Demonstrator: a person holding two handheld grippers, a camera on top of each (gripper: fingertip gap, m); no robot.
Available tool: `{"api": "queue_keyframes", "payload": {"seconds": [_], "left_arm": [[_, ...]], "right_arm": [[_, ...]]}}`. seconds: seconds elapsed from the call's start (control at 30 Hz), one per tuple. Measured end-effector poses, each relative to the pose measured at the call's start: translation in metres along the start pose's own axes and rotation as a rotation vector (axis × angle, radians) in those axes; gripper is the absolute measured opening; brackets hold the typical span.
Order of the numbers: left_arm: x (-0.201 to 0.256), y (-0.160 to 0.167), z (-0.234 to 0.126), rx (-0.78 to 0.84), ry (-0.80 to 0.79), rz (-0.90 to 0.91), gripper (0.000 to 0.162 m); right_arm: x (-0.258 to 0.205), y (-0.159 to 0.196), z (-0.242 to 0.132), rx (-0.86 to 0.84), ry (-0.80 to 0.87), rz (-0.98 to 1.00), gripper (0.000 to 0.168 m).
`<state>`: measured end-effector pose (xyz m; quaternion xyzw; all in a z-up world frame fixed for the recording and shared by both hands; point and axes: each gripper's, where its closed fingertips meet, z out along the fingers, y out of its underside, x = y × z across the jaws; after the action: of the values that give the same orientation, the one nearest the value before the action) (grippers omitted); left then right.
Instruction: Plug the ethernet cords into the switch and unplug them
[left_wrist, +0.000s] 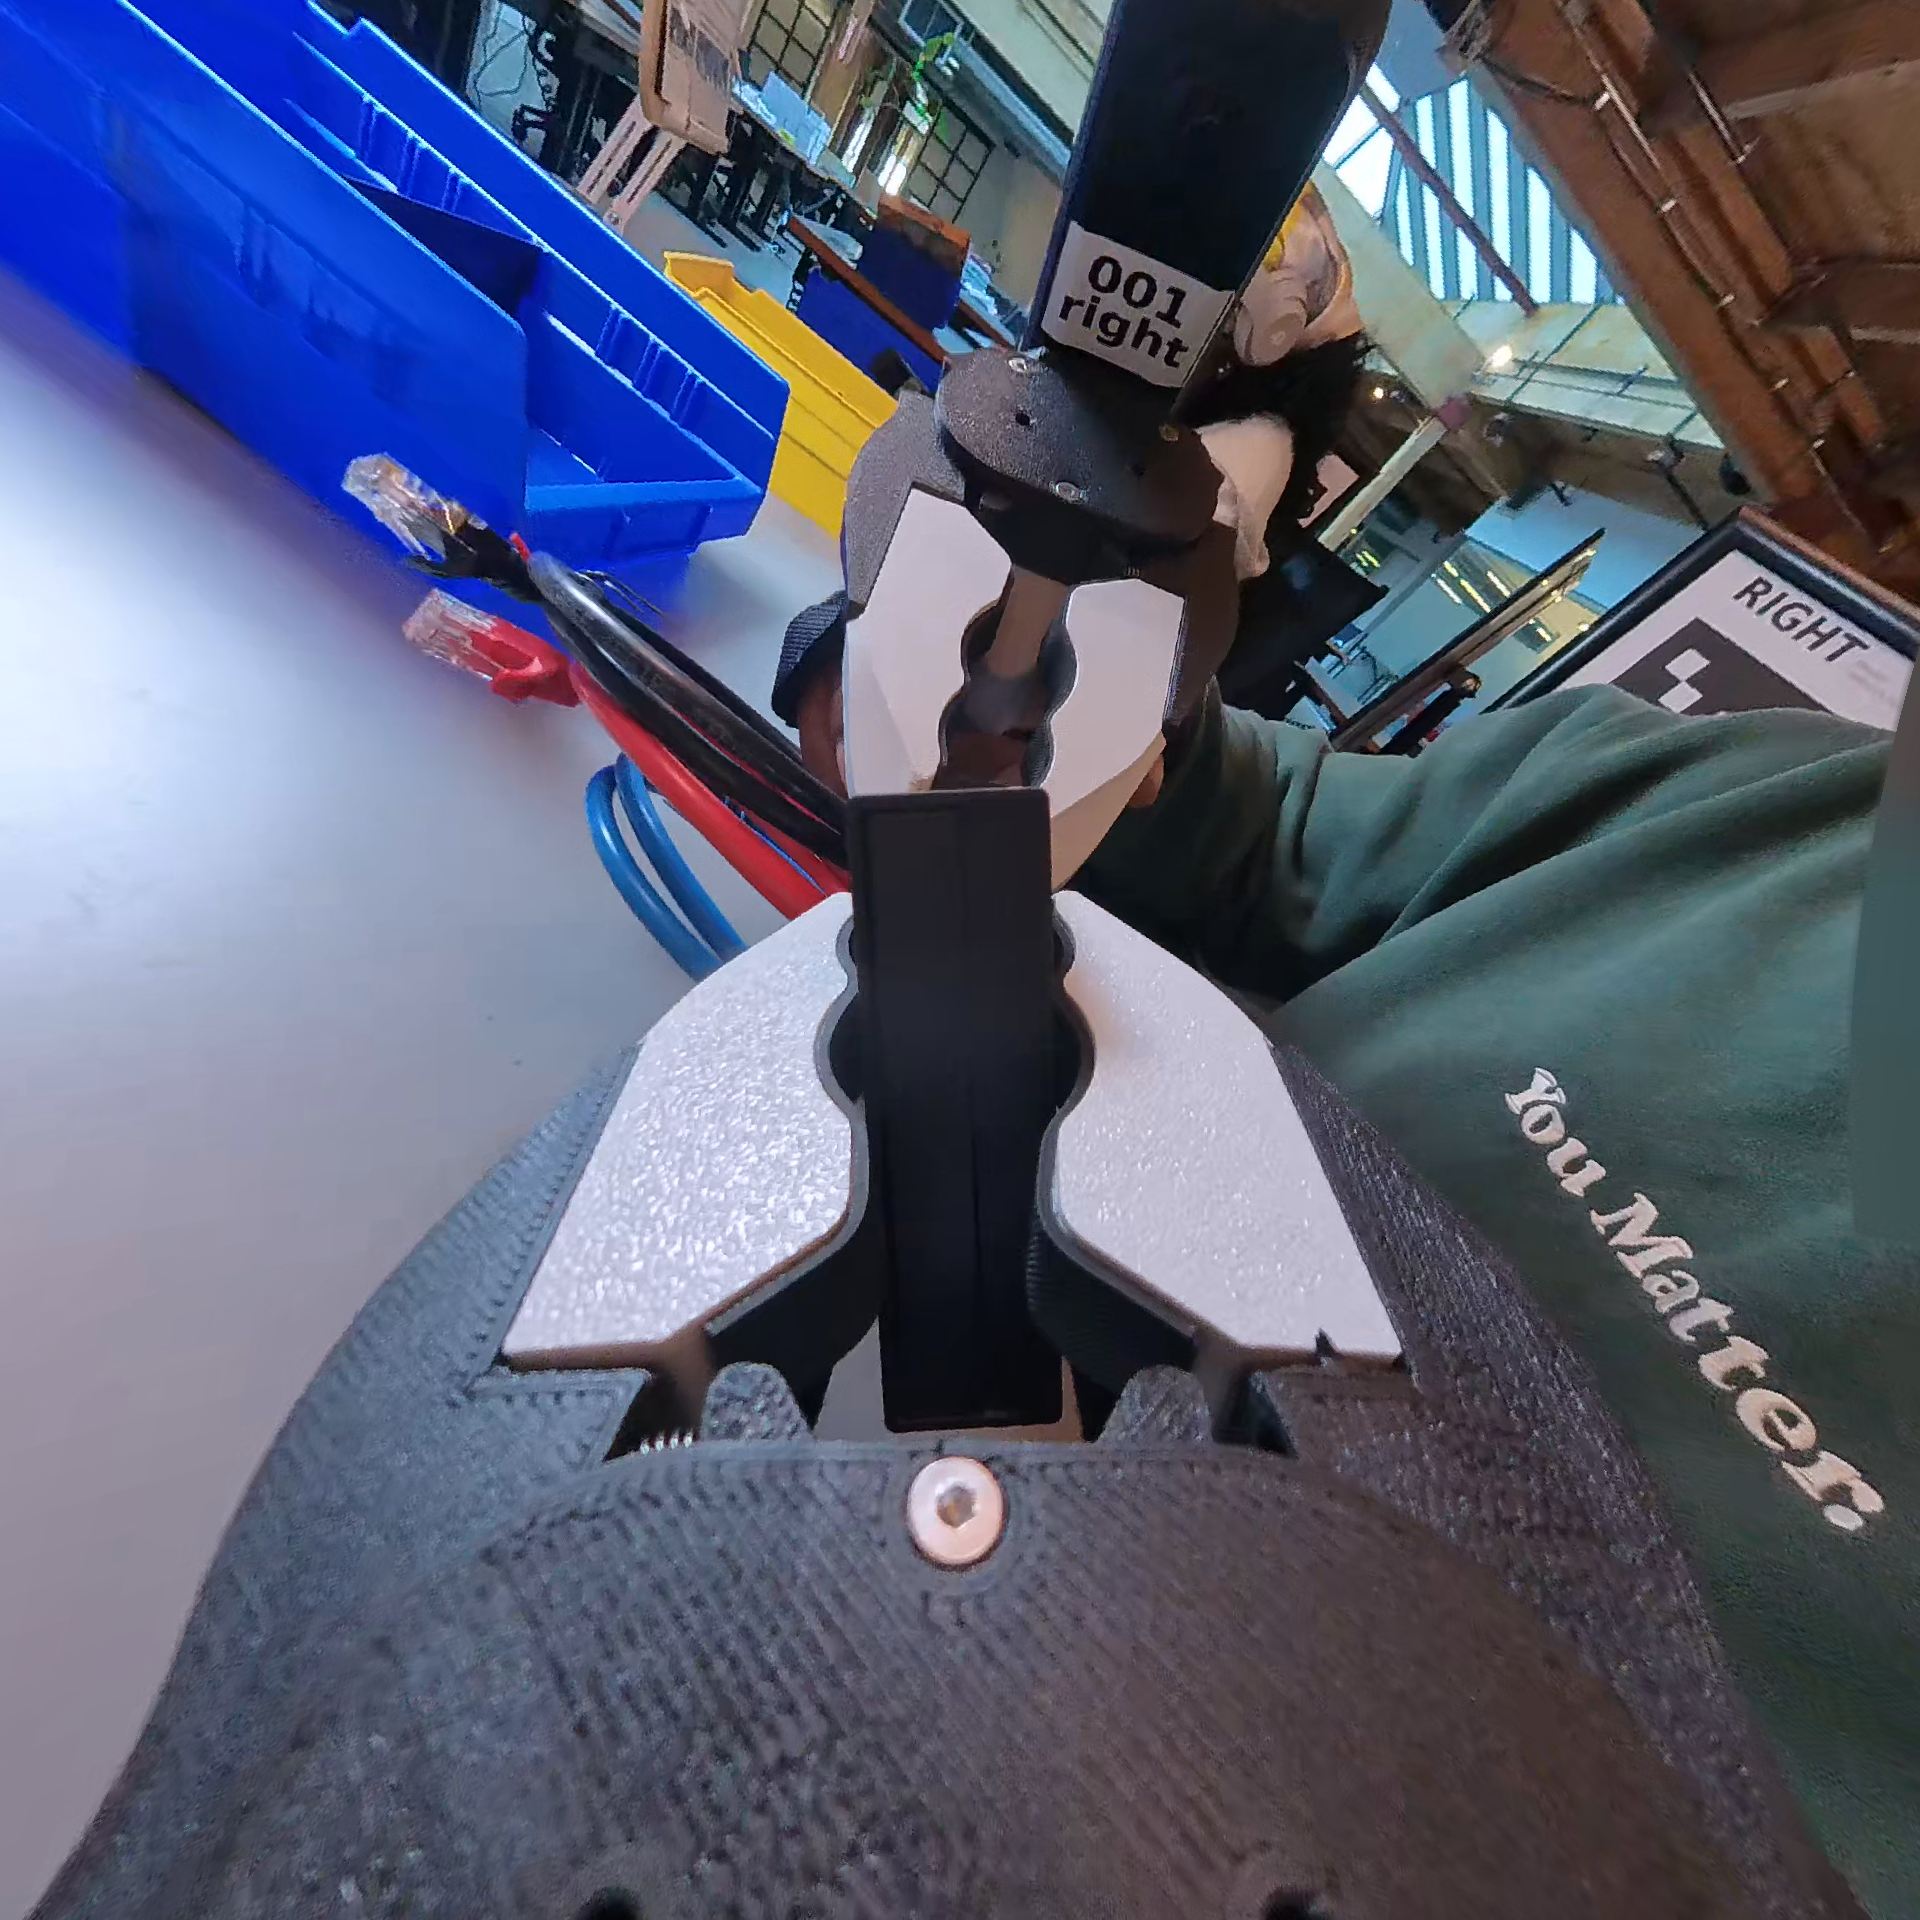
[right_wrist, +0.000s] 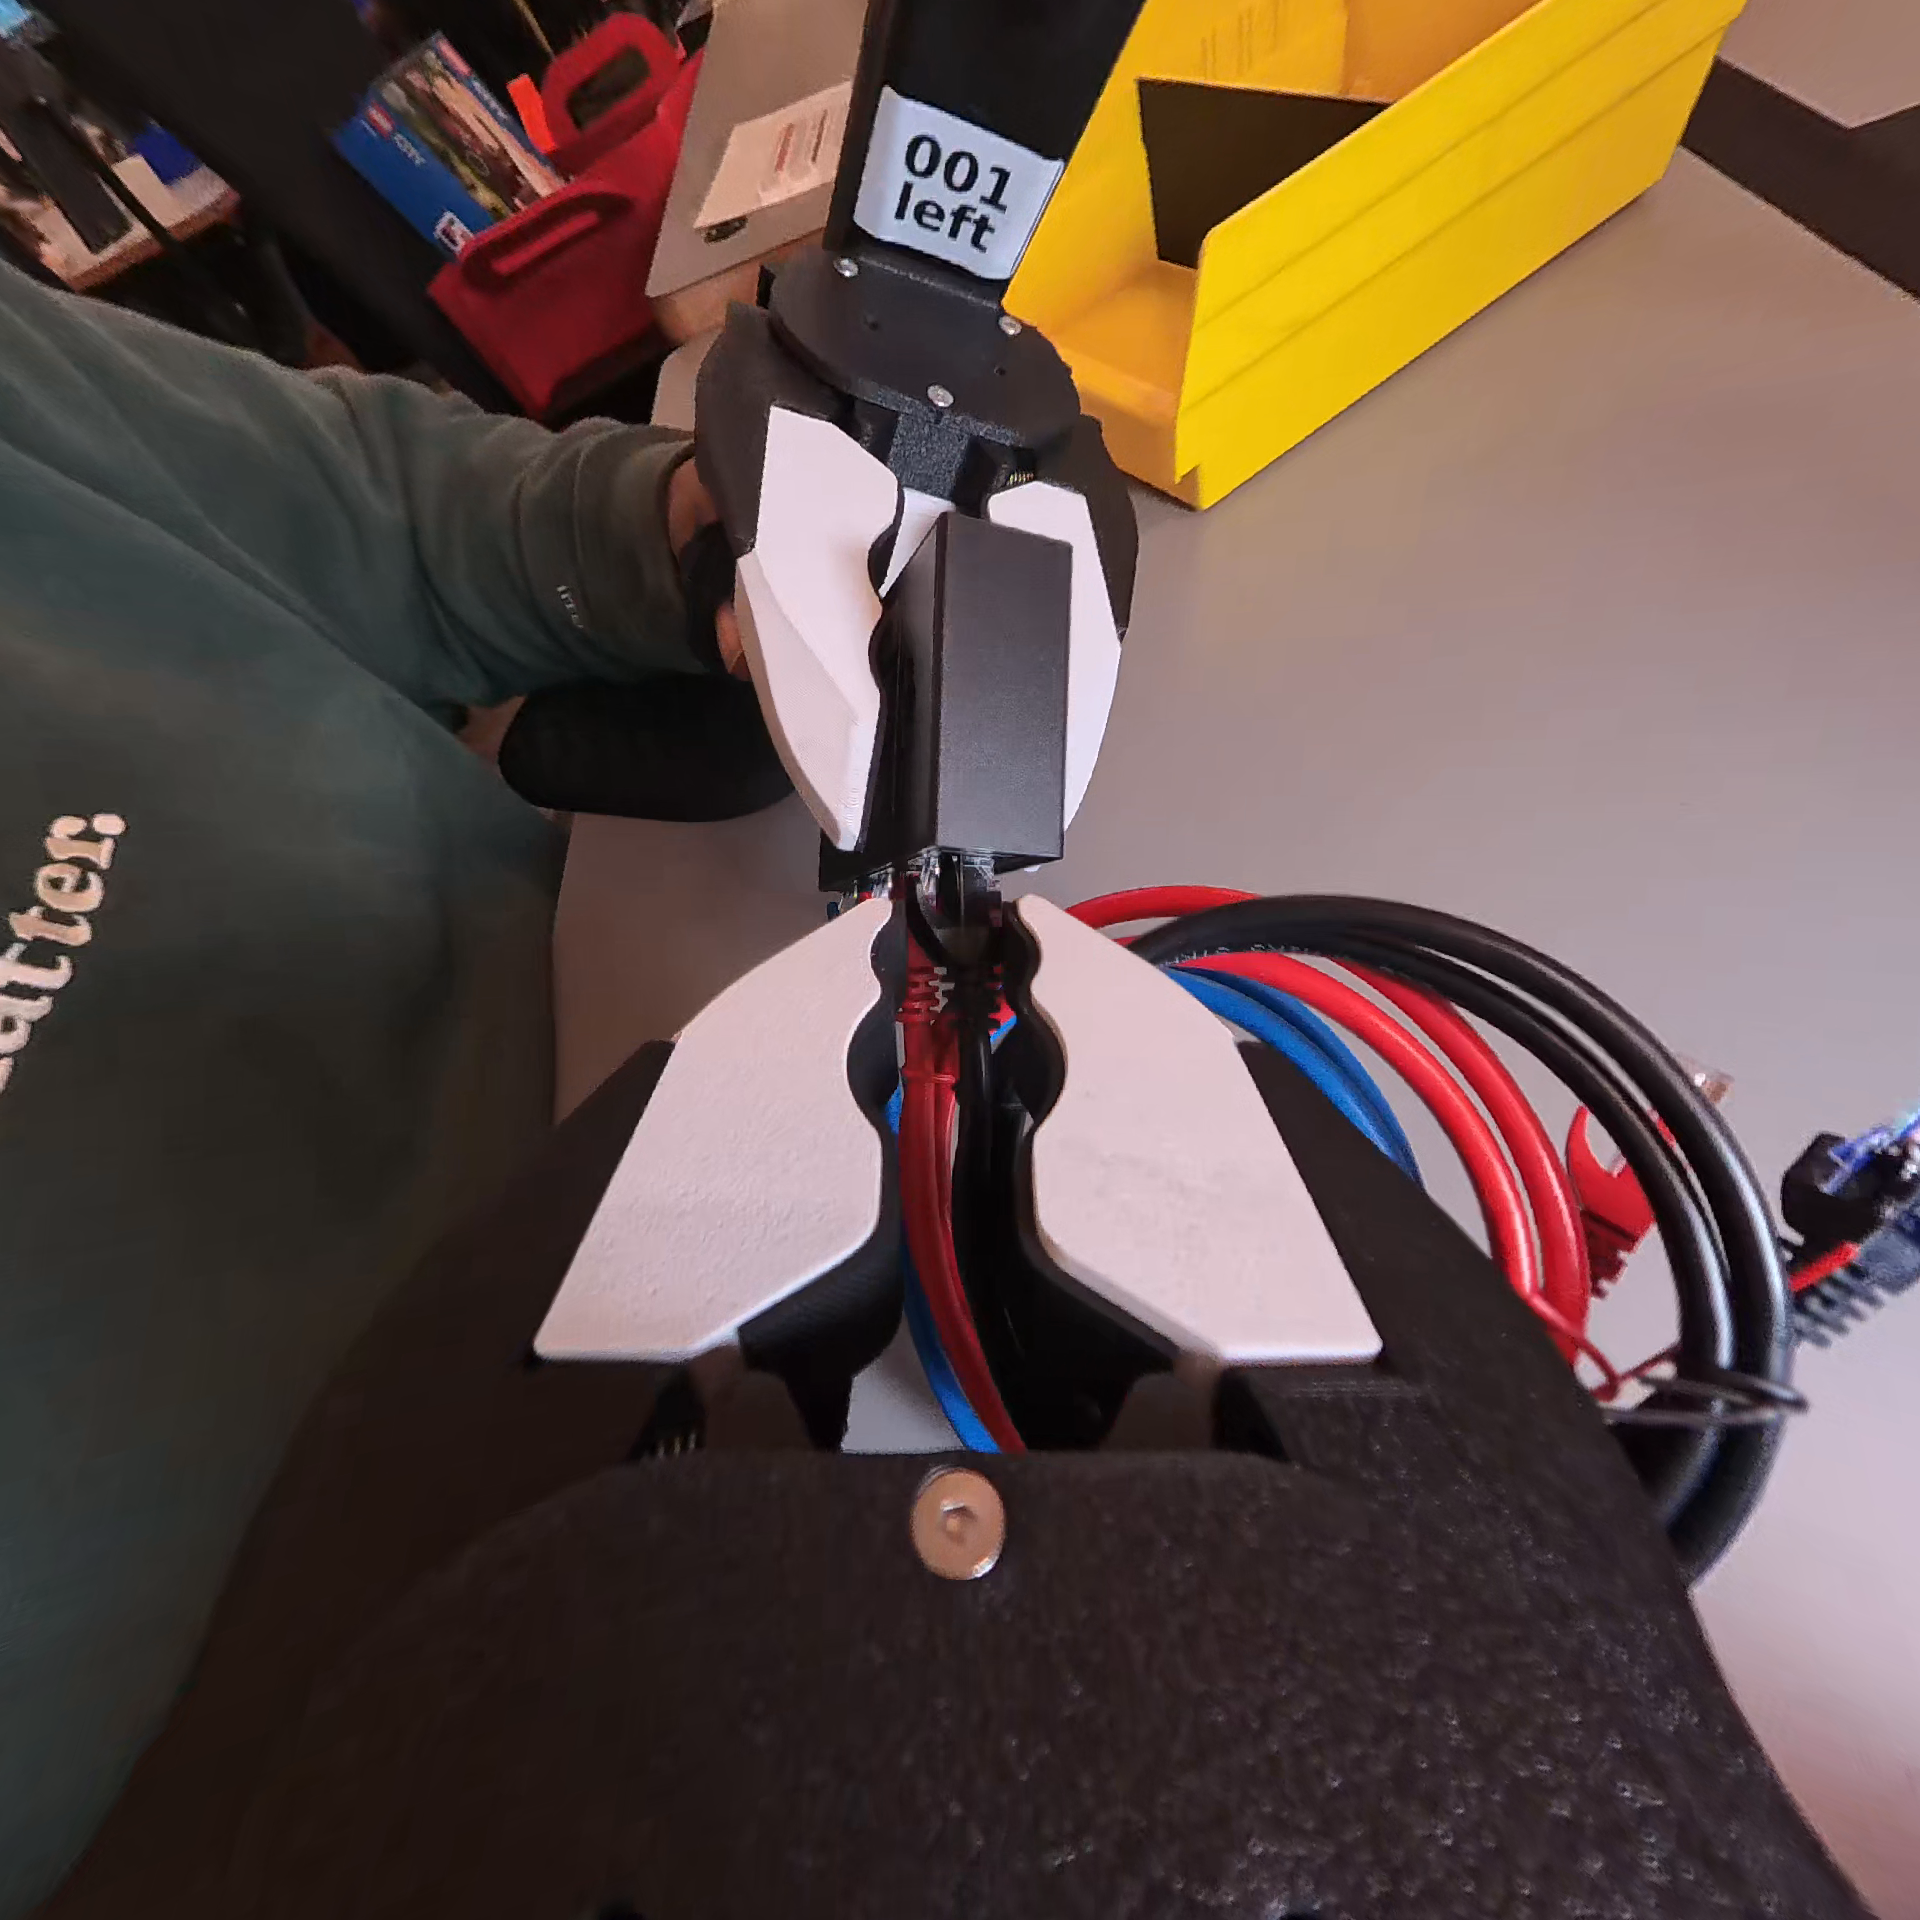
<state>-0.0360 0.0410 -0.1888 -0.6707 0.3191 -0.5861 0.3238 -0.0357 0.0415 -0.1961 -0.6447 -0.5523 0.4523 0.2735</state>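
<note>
Your left claw (right_wrist: 940, 665) pinches the black switch (right_wrist: 987, 696) above the grey desk (right_wrist: 1455, 675). Your right claw (right_wrist: 956, 935) pinches the red and black ethernet cords (right_wrist: 951, 1008) at its ports.

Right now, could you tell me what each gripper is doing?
Left gripper: closed on the black switch.
Right gripper: closed around the red and black cords at the switch.

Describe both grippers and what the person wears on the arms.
Both alike: the left gripper and right gripper have textured black printed bodies, white curved jaws with wavy black inner edges, a silver screw behind them, and a black post bearing a white label. The sleeves are dark green.
</note>
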Motion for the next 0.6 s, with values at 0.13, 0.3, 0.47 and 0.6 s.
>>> {"api": "queue_keyframes", "payload": {"seconds": [0.13, 0.3, 0.47, 0.6], "left_arm": [[0.0033, 0.0016, -0.0008, -0.014, 0.025, 0.0, 0.031], [0.0048, 0.0006, -0.0018, -0.011, 0.027, 0.008, 0.031], [0.0033, -0.0015, -0.0029, 0.006, 0.024, -0.009, 0.031], [-0.0008, 0.0008, -0.0011, -0.012, -0.035, 0.049, 0.031]], "right_arm": [[-0.005, -0.0004, 0.001, 0.047, -0.087, 0.038, 0.016], [-0.007, -0.0037, 0.0008, 0.089, -0.152, 0.098, 0.016], [-0.0045, -0.0063, 0.0015, 0.09, -0.108, 0.136, 0.015], [0.0001, -0.002, 0.0029, 0.046, -0.044, 0.138, 0.014]]}}
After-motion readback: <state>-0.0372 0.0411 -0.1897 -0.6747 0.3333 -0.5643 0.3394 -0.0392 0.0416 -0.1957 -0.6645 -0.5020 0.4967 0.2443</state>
